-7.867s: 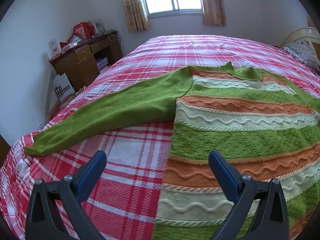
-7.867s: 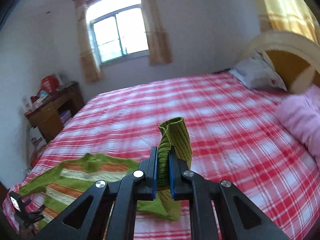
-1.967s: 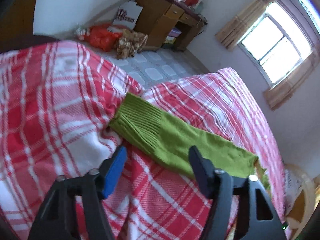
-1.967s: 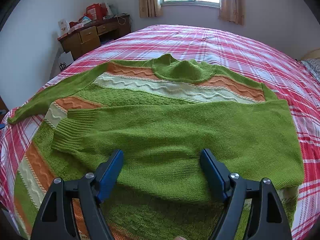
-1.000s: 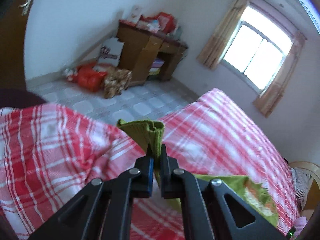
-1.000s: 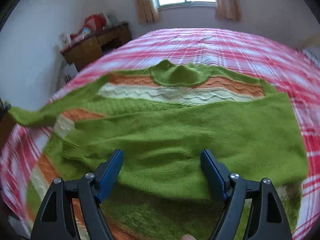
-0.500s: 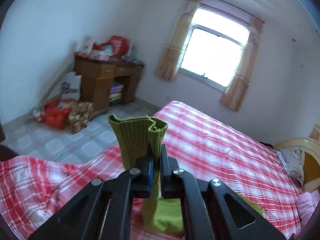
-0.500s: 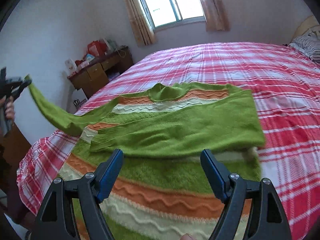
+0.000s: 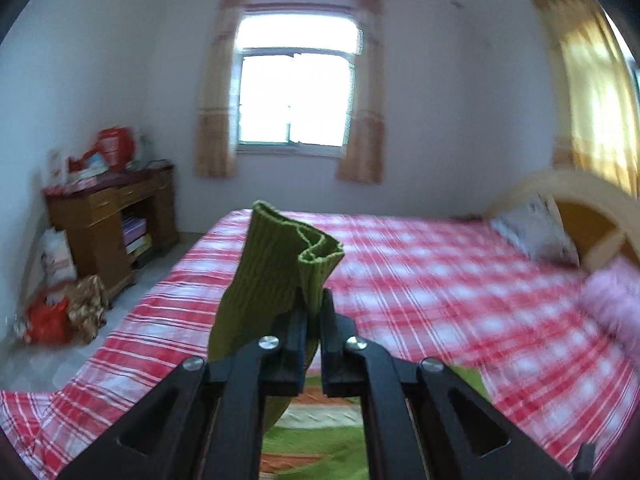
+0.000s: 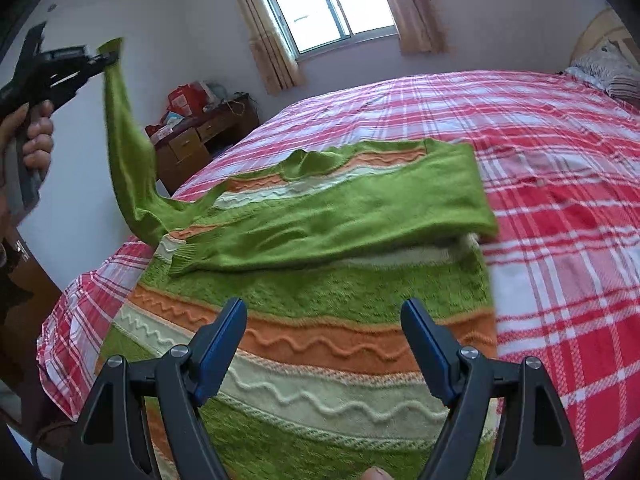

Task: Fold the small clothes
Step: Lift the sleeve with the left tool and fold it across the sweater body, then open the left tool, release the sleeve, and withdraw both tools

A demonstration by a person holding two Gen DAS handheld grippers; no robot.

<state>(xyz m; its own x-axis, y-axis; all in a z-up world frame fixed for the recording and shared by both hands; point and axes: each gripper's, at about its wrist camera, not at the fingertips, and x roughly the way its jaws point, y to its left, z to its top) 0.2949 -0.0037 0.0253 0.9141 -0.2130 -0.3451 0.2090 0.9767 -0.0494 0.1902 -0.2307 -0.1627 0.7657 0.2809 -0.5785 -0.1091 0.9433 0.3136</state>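
The left gripper, clamped on the sweater's left sleeve cuff, has lifted it off the bed to fold across; the right gripper hovers with jaws apart.

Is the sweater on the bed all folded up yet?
Partly. One sleeve lies folded across the sweater; the other sleeve hangs lifted, its cuff pinched in the left hand-held gripper.

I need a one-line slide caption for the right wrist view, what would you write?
Open right hand-held gripper above striped green knit sweater while left hand-held gripper lifts its plain green sleeve.
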